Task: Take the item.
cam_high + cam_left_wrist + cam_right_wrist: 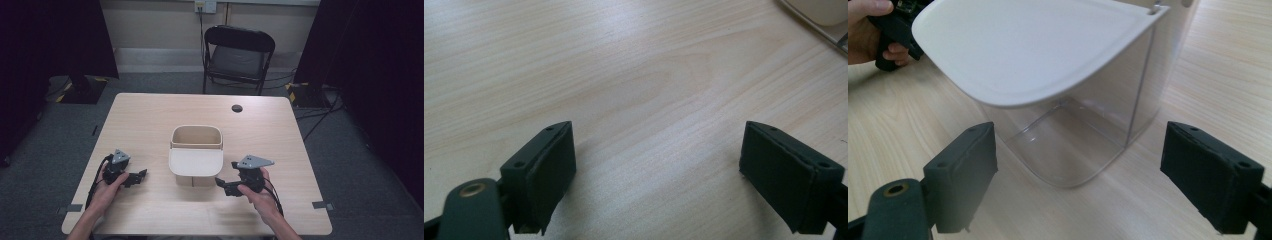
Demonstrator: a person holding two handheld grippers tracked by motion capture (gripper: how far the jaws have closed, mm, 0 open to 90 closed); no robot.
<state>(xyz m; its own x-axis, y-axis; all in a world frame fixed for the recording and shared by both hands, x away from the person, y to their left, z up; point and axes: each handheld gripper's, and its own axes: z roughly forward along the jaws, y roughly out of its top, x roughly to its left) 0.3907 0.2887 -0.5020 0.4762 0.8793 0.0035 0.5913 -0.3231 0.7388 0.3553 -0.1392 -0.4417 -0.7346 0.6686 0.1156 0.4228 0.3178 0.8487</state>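
You see the table (pixel 150 120) evenly lit from above with soft shadows, dark curtains (pixel 45 40) flanking it, and slightly soft, blurry focus in both gripper views.

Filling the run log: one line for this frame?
left gripper: open, over bare table | right gripper: open, facing clear container | white lid: half open

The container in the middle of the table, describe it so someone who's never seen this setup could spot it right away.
Start at the light wooden table in front of the black folding chair. Near its middle, between the left gripper and the right gripper, stands the container. It is the one tall thing there: clear walls, nothing visible inside, and a white lid tilted toward the person.
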